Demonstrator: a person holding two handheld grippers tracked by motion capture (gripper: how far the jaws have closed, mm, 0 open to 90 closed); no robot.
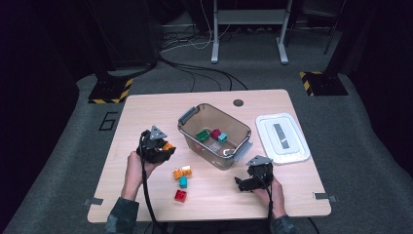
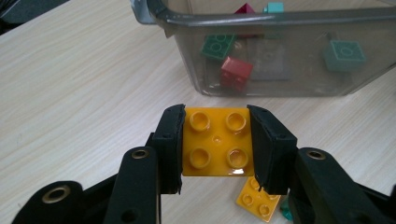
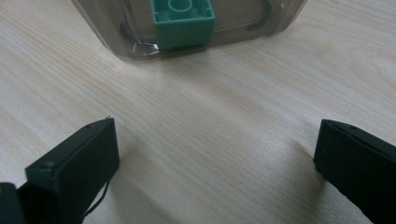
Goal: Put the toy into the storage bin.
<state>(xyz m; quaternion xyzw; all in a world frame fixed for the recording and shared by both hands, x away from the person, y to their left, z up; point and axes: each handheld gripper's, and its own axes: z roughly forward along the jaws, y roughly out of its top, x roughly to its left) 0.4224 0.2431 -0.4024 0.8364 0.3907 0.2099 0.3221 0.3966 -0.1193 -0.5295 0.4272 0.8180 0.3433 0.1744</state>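
In the high view, the left gripper (image 1: pixel 157 147) is raised over the left half of the desk (image 1: pixel 146 112), clamped on a yellow building brick (image 1: pixel 168 146) whose corner peeks out on the side toward the clear plastic bin (image 1: pixel 214 135). The bin sits near the desk's middle with a green, a red and a teal brick inside; its white lid (image 1: pixel 282 138) lies by the right edge. Three loose bricks, orange-yellow (image 1: pixel 182 172), teal (image 1: pixel 183 182) and red (image 1: pixel 180 195), lie toward the front edge. The right gripper (image 1: pixel 246 182) rests low near the front right, holding nothing.

In the left gripper view, the jaws press on two opposite flat sides of the yellow brick (image 2: pixel 217 141), studs facing the camera, the bin wall (image 2: pixel 280 56) just ahead. The brick looks like a light, rigid, hollow plastic piece with smooth, glossy walls, so it probably will not deform but could slip or pivot if gripped off-centre. The flat side faces, taken squarely and mid-height as here, seem the best hold; the studded top offers little purchase.

In the right gripper view, the jaws stand wide apart over bare wood, with a teal brick (image 3: pixel 183 22) visible through the bin's wall.
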